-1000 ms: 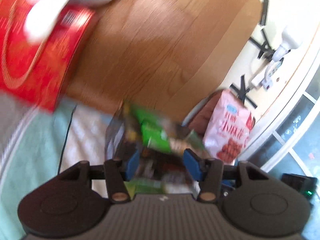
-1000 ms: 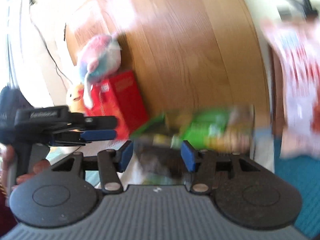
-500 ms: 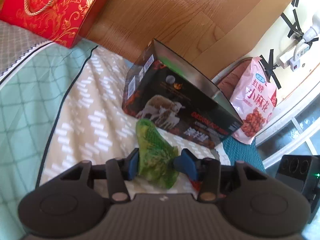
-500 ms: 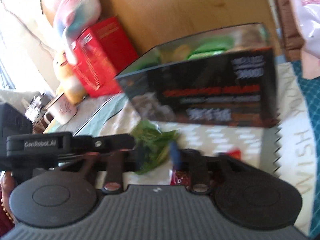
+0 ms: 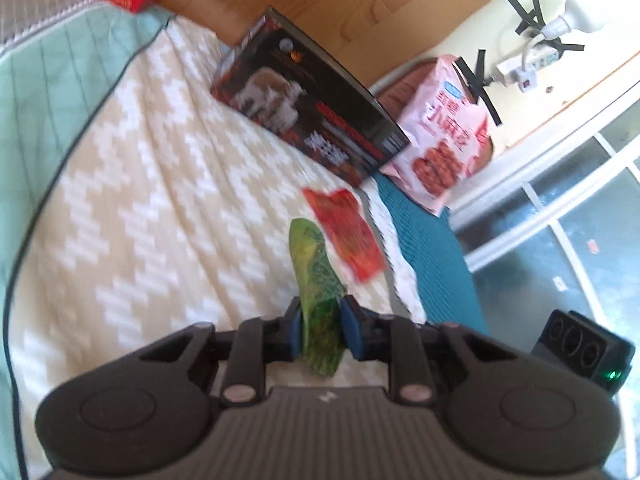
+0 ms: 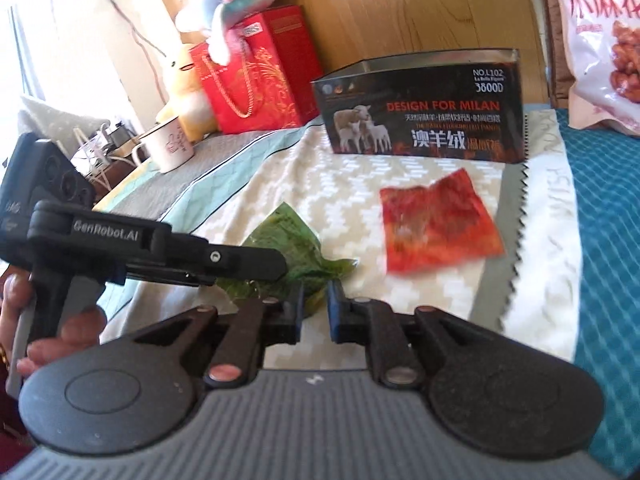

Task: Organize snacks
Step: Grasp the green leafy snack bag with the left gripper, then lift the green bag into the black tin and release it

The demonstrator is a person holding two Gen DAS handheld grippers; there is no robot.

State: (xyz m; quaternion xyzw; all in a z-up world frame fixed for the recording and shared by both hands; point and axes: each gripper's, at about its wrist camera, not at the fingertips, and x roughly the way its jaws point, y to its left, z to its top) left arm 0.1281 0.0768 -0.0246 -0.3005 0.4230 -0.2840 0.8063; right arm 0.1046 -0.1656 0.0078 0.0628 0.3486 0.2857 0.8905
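Left gripper (image 5: 320,334) clamped on green packet (image 5: 318,280), which lies on the bed cover (image 5: 160,200) beside red packet (image 6: 438,226). Right gripper (image 6: 314,312) jaws opening, narrow gap; packet's edge looks just ahead, probably untouched. Box (image 6: 424,114) behind.

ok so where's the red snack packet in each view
Left wrist: red snack packet lies right of centre, just beyond the green packet.
Right wrist: right of centre, flat on the cloth.
Shared landmark: the black sheep box, behind it in both.
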